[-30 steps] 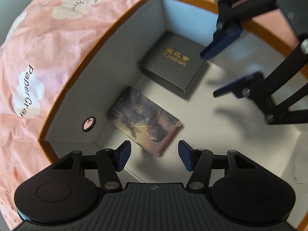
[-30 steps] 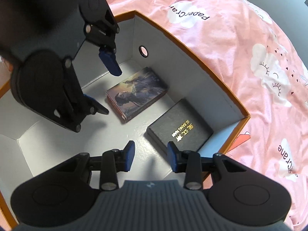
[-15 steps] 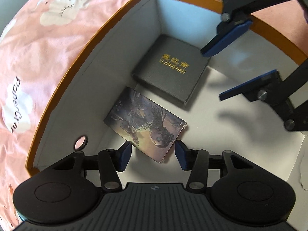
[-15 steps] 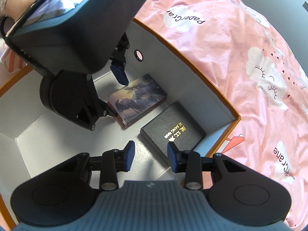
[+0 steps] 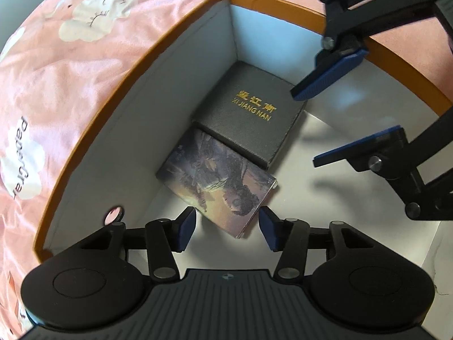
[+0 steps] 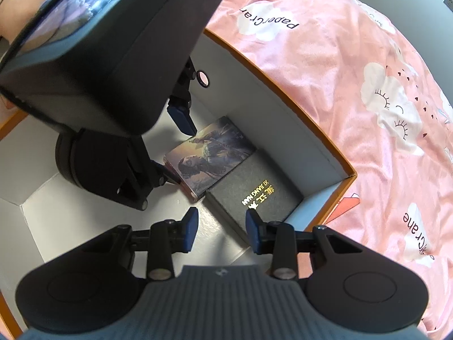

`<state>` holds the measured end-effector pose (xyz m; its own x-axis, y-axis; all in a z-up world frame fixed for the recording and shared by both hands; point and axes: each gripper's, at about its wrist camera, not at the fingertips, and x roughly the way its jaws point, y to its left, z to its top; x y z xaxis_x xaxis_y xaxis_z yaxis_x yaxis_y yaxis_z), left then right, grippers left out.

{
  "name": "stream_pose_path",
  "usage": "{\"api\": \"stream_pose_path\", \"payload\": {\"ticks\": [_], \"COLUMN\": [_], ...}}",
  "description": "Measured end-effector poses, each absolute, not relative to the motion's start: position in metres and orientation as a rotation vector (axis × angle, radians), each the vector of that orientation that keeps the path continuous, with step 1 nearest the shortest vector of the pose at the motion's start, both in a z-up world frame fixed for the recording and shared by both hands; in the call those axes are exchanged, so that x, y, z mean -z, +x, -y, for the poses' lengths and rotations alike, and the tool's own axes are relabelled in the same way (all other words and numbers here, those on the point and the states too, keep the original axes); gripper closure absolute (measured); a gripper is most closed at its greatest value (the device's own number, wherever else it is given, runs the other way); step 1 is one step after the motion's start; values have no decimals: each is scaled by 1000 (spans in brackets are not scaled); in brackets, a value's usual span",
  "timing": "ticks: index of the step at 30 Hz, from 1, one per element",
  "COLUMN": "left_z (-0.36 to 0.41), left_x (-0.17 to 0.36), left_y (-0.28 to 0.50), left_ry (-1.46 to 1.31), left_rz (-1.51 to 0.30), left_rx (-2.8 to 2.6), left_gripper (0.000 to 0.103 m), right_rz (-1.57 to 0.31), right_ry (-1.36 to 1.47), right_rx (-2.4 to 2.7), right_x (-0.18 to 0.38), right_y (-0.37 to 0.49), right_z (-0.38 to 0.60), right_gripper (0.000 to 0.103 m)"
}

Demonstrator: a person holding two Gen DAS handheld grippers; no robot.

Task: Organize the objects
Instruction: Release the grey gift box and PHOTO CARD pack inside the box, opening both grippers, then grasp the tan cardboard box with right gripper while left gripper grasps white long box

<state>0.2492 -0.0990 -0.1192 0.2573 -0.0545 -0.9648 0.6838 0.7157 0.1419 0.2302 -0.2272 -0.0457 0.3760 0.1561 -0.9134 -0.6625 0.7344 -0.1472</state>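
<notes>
An open cardboard box with an orange rim and white inside sits on a bed covered by a pink sheet printed with white clouds. Two flat items lie on the box floor along one side wall: a black case with gold lettering tucked into the corner, and touching it — end to end — a picture-printed card box. The left gripper points down at the card box; its fingers are spreading, one on each side of its near end, pads not pressing it. The right gripper hovers over the black case's near end — its fingers are parted, holding nothing. A small round hole pierces the side wall.
</notes>
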Motion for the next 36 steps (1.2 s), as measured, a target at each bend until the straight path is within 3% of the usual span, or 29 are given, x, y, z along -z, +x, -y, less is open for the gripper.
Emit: {"api": "stream_pose_path", "payload": {"ticks": [7, 15, 23, 29, 36], "left_z": [66, -29, -101, -129, -123], "left_x": [49, -32, -30, -5, 10], "left_y": [212, 152, 127, 100, 91], "left_ry": [484, 231, 12, -107, -124], "left_rz": [-1076, -971, -1011, -1072, -1067], "left_rx": [576, 371, 154, 136, 235], "left_gripper": [40, 41, 45, 50, 48], "right_rz": [-1011, -869, -878, -961, -994], "right_ry": [-405, -129, -82, -325, -608], "right_rx": [-506, -571, -733, -801, -897], "right_x": [26, -22, -27, -16, 9], "right_y": [219, 195, 184, 179, 180], "right_z": [220, 182, 109, 68, 43], "right_gripper": [48, 47, 47, 50, 54]}}
